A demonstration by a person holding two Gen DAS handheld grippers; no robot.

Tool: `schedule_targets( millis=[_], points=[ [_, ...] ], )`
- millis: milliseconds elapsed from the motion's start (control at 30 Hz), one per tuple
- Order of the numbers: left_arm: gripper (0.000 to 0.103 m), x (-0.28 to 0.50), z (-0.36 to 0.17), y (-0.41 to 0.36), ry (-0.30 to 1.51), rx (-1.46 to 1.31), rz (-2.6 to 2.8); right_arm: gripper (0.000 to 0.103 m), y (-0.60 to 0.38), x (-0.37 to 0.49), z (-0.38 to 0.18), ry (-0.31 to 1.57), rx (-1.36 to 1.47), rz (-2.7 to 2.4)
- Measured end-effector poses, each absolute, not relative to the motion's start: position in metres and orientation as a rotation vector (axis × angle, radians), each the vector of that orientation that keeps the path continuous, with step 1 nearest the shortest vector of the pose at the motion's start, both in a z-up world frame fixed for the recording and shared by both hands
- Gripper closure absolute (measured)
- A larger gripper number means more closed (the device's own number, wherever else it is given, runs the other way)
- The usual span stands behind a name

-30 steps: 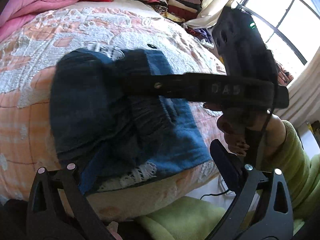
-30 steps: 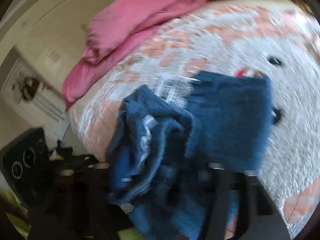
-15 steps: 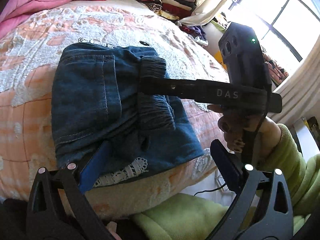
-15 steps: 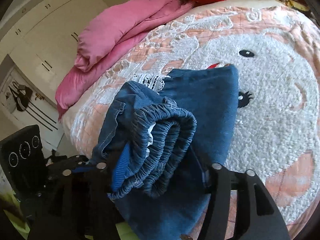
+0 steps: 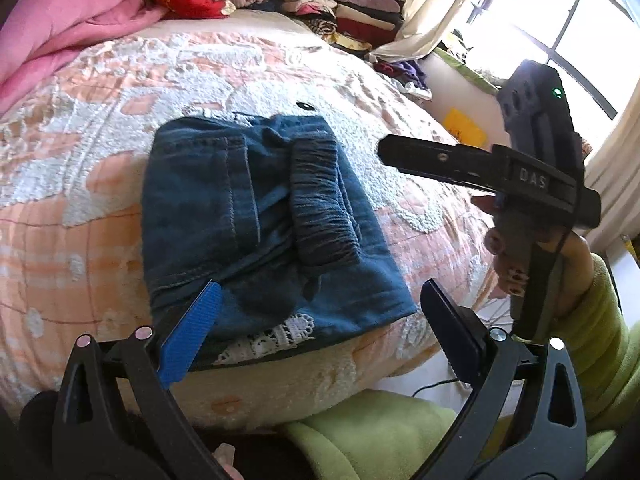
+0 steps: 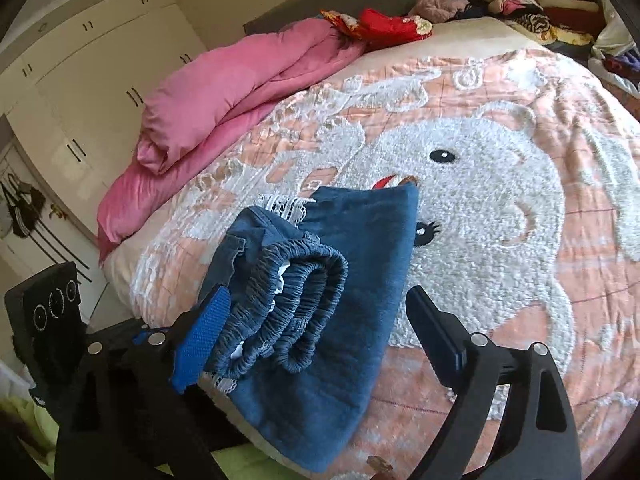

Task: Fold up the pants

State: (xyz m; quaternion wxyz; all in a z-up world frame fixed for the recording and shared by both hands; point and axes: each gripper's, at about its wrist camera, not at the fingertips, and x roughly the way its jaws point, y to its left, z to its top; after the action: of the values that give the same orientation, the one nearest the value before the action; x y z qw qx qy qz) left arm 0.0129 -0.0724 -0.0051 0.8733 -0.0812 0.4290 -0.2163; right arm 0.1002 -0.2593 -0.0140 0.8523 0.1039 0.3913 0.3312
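A pink blanket (image 6: 240, 92) lies bunched on the left side of the bed (image 6: 520, 200); the left gripper (image 5: 316, 332) is wide open with nothing in it, its blue pad (image 5: 192, 332) just by the near edge of the pants (image 5: 260, 220); the blue pants sit folded in a small square near the front edge of the bed, stretchy waistband (image 6: 288, 304) on top; the right gripper (image 6: 316, 344) is wide open too, empty, right next to them; folded clothes (image 5: 344, 12) are piled far back on the right.
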Motion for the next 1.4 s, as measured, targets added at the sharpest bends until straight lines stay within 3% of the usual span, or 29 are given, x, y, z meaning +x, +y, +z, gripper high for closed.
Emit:
schedule_targets(
  millis=[467,733,800,867,900,967,1067,1133,1200,1400],
  points=[
    [0.010,0.012,0.014,-0.046,0.843,-0.149,-0.330,0.014,-0.263,0.073,0.020,0.705,0.111,0.660],
    [0.011,0.042,0.012,0.012,0.880,-0.240,-0.197,0.014,-0.238,0.021,0.028,0.588,-0.163,0.736],
    [0.021,0.053,0.010,0.016,0.896,-0.249,-0.195,0.014,-0.220,0.006,0.021,0.574,-0.266,0.784],
    [0.047,0.062,0.009,0.014,0.910,-0.255,-0.219,0.014,-0.203,-0.005,0.013,0.564,-0.357,0.820],
    [0.050,0.069,0.009,0.009,0.922,-0.250,-0.245,0.014,-0.194,-0.009,0.010,0.557,-0.397,0.835],
    [0.056,0.078,0.008,0.001,0.935,-0.230,-0.274,0.018,-0.178,-0.014,0.002,0.558,-0.450,0.882],
    [0.057,0.097,0.002,-0.010,0.966,-0.207,-0.278,0.033,-0.158,-0.014,-0.007,0.574,-0.498,0.942],
    [0.057,0.111,-0.005,-0.014,0.994,-0.199,-0.276,0.049,-0.144,-0.012,-0.014,0.565,-0.554,0.973],
    [0.057,0.122,-0.012,-0.017,1.018,-0.182,-0.262,0.055,-0.132,-0.008,-0.021,0.566,-0.605,0.982],
    [0.054,0.129,-0.020,-0.018,1.025,-0.165,-0.243,0.056,-0.096,0.008,-0.045,0.549,-0.761,0.941]
  ],
)
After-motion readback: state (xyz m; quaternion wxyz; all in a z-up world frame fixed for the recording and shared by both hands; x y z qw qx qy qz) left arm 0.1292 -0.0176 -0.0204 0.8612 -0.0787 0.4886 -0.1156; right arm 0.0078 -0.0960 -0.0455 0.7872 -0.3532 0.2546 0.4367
